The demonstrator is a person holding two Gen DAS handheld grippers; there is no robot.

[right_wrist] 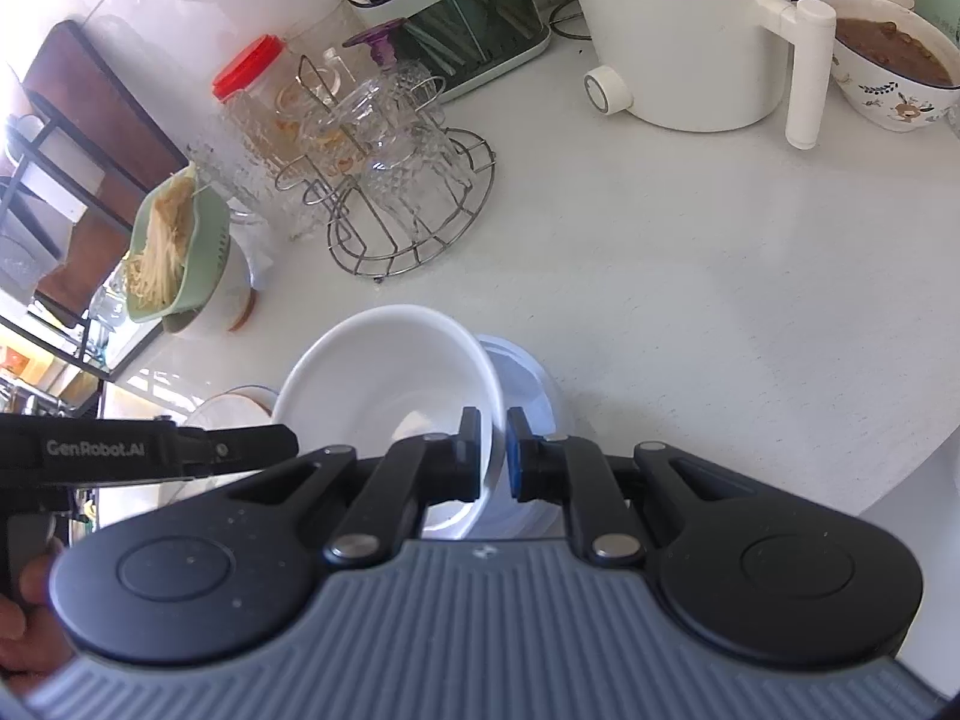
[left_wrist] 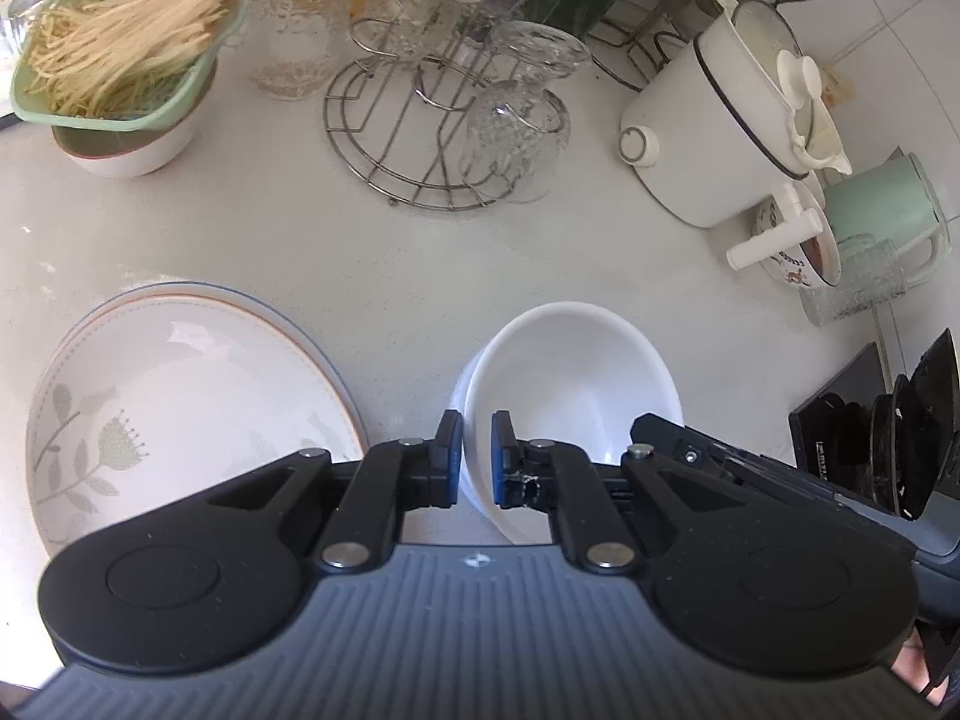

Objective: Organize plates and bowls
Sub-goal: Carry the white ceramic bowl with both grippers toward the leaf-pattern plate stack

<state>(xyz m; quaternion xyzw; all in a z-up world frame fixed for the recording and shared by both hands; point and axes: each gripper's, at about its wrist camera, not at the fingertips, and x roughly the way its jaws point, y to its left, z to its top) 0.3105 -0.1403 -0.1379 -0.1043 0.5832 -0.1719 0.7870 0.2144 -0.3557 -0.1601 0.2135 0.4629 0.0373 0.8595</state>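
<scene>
- White glazed ceramic makes up the white bowl (left_wrist: 570, 384), which sits tilted near the front of the pale table (left_wrist: 372, 252), apparently resting in a second bowl (right_wrist: 528, 384) whose rim shows beneath it.
- Left gripper (left_wrist: 477, 459) is clamped on the bowl's left rim, one blue pad outside the wall and one inside, the jaws nearly together with only the thin wall between them.
- Right gripper (right_wrist: 493, 456) pinches the opposite rim the same way, so the bowl is held from two sides at once.
- Just left of the bowl lies a stack of plates (left_wrist: 180, 396), the top one printed with grey leaves and flowers; bowl and stack are near but not touching.
- Farther back stand a wire glass rack (left_wrist: 432, 138), a green colander of noodles (left_wrist: 126, 42) and a white electric pot (left_wrist: 714, 120), all well apart from the bowl.
- Handling, as I judge it: the bowl is stiff, fairly light, smooth and slippery under a narrow pad, and it will chip if knocked on the lower bowl or the plates.
- Its rim is the sensible hold, since the curved wall gives no other edge; opposite grips keep it from swinging.
- Lowering it level should let it nest without jamming or clinking.
</scene>
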